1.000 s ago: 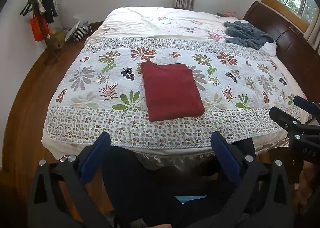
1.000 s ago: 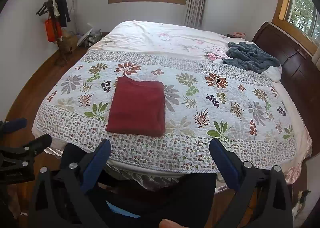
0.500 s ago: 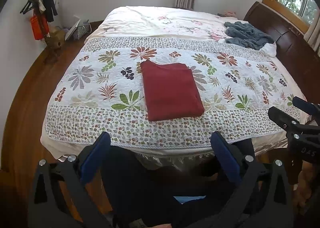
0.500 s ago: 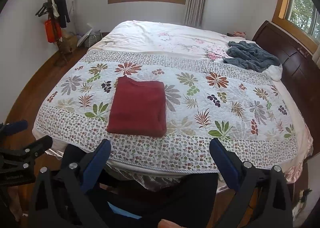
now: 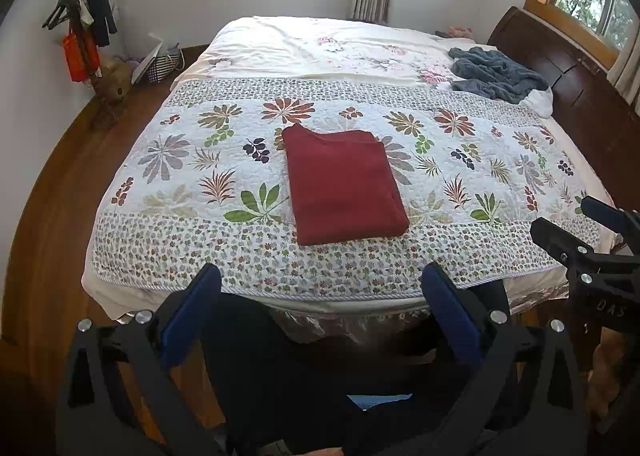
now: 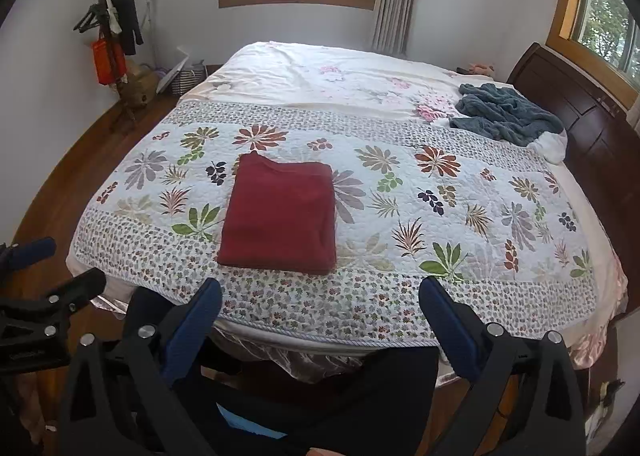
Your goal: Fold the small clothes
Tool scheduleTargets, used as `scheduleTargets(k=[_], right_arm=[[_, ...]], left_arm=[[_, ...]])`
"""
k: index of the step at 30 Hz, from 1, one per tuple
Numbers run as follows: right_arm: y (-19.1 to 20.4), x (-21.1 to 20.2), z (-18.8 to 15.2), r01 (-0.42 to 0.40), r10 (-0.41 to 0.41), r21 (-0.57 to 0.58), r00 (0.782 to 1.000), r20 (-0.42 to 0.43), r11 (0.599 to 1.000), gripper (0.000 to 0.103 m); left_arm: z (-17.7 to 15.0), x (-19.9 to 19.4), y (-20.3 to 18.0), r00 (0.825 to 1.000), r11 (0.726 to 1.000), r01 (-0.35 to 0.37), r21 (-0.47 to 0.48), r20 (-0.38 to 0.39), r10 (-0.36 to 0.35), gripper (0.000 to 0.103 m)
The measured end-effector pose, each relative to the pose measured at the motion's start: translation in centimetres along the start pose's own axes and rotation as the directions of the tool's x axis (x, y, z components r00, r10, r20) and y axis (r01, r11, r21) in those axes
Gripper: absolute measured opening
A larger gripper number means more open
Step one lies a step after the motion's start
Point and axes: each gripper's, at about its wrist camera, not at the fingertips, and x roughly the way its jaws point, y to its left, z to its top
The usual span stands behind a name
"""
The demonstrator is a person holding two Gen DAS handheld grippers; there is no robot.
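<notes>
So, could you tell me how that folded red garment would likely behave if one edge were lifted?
The red garment looks like soft knit, so it would probably droop. Its stacked layers would likely slide apart and unfold unless gripped together. It seems light, lying flat on the quilt with barely any dent.

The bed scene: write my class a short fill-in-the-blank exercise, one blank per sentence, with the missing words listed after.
1. The folded garment lying on the floral quilt is ____ in colour.
2. Both the left gripper and the right gripper are ____ and hold nothing.
3. The crumpled blue-grey blanket lies next to the dark wooden ____.

Missing words: red; open; headboard
</notes>
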Motion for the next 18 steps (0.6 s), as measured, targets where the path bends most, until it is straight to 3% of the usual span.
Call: scheduleTargets(k=[18], right_arm=[[0.25,-0.11,0.27,-0.012,0.012,-0.007,1.000,0.012,1.000,0.099]], left_arm=[[0.09,-0.45,-0.21,1.000,1.000,-0.009,-0.006,0.018,0.009,0.099]])
